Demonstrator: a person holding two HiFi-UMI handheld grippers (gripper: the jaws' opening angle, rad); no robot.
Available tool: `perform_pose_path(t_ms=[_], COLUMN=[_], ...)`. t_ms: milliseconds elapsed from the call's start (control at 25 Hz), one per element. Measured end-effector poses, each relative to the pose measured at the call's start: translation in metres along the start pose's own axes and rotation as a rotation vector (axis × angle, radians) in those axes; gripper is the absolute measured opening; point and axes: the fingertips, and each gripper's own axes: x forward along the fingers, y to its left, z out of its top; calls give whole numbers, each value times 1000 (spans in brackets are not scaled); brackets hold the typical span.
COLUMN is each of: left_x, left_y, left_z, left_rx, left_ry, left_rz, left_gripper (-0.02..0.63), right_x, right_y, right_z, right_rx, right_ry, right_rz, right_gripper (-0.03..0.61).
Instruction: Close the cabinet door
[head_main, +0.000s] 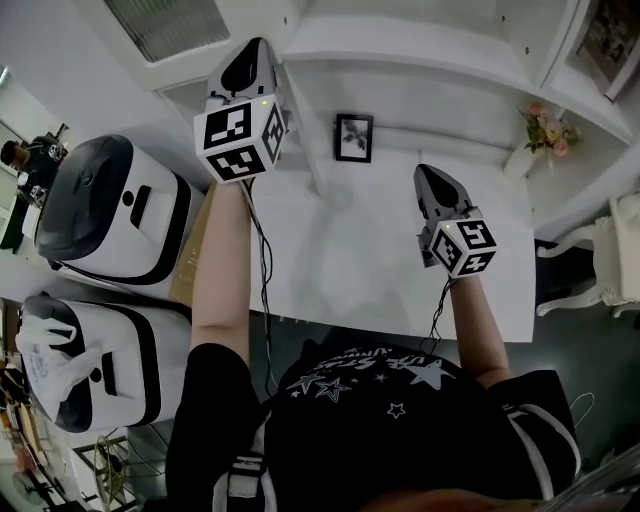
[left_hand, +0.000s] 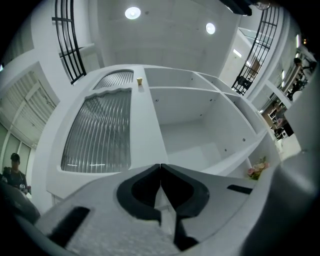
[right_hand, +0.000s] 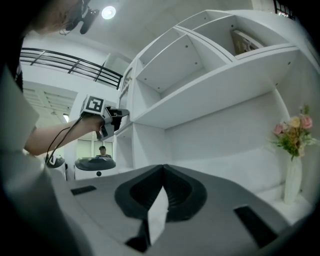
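The white cabinet's door (left_hand: 100, 131) has a ribbed glass panel and lies left of the open shelf compartments (left_hand: 190, 125); in the head view the door's glass (head_main: 165, 25) shows at the top left. A small knob (left_hand: 139, 81) sits near its far corner. My left gripper (left_hand: 160, 165) is raised to the cabinet (head_main: 258, 45), shut and empty, tips aimed at the white stile by the door's right edge; I cannot tell if they touch. My right gripper (head_main: 425, 172) hovers over the white counter (head_main: 380, 270), shut with nothing in it (right_hand: 162, 167). From there the left gripper (right_hand: 122, 114) shows at the upper shelf.
A black picture frame (head_main: 353, 137) leans at the counter's back. A white vase of flowers (head_main: 545, 130) stands at the right (right_hand: 294, 150). Two white and black machines (head_main: 110, 210) stand to the left, a white chair (head_main: 600, 265) to the right. A person (head_main: 20, 155) is far left.
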Motion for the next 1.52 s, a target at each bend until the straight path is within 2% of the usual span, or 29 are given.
perform_pose_path(t_ms=[80,280,480,600,840,1040,1160,1360,1520], left_x=[0,0,-34,-71,-173,-275,-335,-426,-490], left_y=[0,-1,-4,-19,-57,-83,-101,-150,-200], left_z=[0,1,5,5,-1,-15,-17,-9,-9], left_rx=[22,140,129,99,37,-6,-7,-57,-127], left_ry=[4,59,80,91,114,193,247,275,292], left_rz=[20,60,144,159,125,109,93,59,16], left_gripper=[5,3,3,3,12,14,35,35,35], right_x=[-2,-8,-27,-42,-81,-134,-176,-258,-331], right_y=[1,0,13,24,59,102,128,157,178], right_z=[-6,-19,-20,-27,-39,-33,-30,-30,-41], right_rx=[4,12,21,6,6,-2,-21,-38,-55], right_ry=[15,53,46,62,82,75,73,75,112], right_rz=[36,106,125,143,164,185,208,198,183], right_gripper=[5,5,5,5,5,5,5,5,5])
